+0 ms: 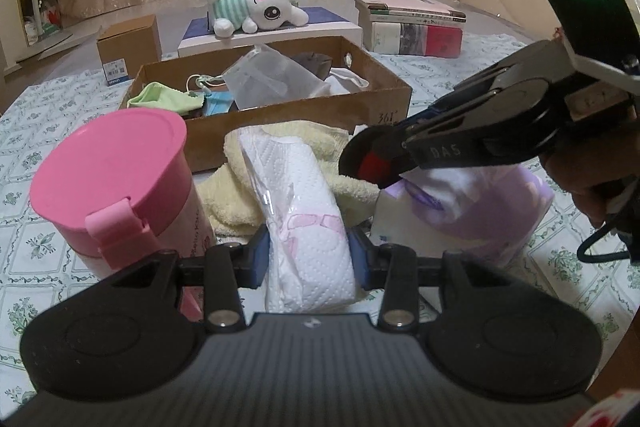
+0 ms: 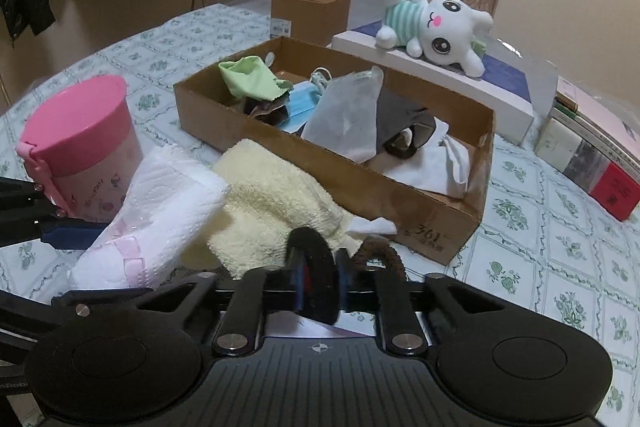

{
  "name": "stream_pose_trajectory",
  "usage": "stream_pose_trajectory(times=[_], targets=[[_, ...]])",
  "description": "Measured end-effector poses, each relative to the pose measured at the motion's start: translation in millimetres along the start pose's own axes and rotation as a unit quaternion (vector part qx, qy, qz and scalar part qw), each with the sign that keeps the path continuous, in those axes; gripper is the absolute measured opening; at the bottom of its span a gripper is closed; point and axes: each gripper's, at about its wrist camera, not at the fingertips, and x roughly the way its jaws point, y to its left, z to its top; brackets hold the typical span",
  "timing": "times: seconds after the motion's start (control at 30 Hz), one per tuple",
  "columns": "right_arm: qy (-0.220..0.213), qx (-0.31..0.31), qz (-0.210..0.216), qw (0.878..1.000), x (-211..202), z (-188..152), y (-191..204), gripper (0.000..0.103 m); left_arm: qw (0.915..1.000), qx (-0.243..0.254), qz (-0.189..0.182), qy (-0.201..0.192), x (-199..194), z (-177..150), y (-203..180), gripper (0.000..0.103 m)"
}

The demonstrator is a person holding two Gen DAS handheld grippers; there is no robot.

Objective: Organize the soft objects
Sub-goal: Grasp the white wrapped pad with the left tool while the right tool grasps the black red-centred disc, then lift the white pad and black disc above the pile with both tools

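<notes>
My left gripper (image 1: 308, 259) is shut on a white tissue pack (image 1: 304, 211) in clear wrap, also in the right wrist view (image 2: 160, 211). My right gripper (image 2: 318, 287) is shut on a black round pad with a red patch (image 2: 316, 279), seen from the side in the left wrist view (image 1: 370, 159). A pale yellow towel (image 2: 276, 203) lies between both, against the open cardboard box (image 2: 440, 227) that holds a green cloth (image 2: 248, 75), a blue mask (image 2: 302, 103) and other soft items. A white plush toy (image 2: 436, 27) lies on a flat box behind.
A pink lidded canister (image 1: 112, 179) stands left of the tissue pack. A lilac plastic pack (image 1: 480, 211) lies under the right gripper. A small brown carton (image 1: 128, 47) and a stack of books (image 1: 412, 27) sit at the back on the patterned cloth (image 2: 560, 267).
</notes>
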Motion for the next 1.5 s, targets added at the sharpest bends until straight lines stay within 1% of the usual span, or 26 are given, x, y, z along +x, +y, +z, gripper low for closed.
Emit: stream_pose_trajectory(times=[0.2, 0.37, 0.5, 0.67, 0.87, 1.17, 1.5], targets=[[-0.048, 0.018, -0.022, 0.998, -25.7, 7.0, 1.1, 0.009, 1.0, 0.002, -0.003, -0.004, -8.3, -0.1, -3.5, 0.038], [-0.092, 0.049, -0.037, 0.994, -64.4, 13.7, 3.6, 0.009, 0.9999, 0.002, -0.001, -0.015, -26.5, 0.9, -6.5, 0.038], [-0.114, 0.078, -0.04, 0.99, -97.6, 10.8, 12.6, 0.009, 0.9998, -0.001, -0.005, -0.022, -46.1, -1.7, -9.1, 0.038], [-0.123, 0.124, -0.044, 0.984, -130.7, -7.5, 29.0, 0.009, 0.9996, -0.008, -0.012, -0.025, -68.5, -7.1, -9.9, 0.038], [-0.123, 0.167, -0.041, 0.977, -152.5, -31.2, 51.5, 0.009, 0.9996, -0.009, -0.016, -0.023, -91.3, -17.6, -5.4, 0.038], [-0.109, 0.168, -0.033, 0.979, -160.0, -42.8, 84.8, 0.009, 0.9996, -0.007, -0.018, -0.021, -113.0, -29.7, 1.8, 0.038], [-0.106, 0.168, -0.036, 0.979, -164.0, -44.0, 94.0, 0.009, 0.9994, -0.012, -0.019, -0.026, -126.1, -35.0, 9.2, 0.038]])
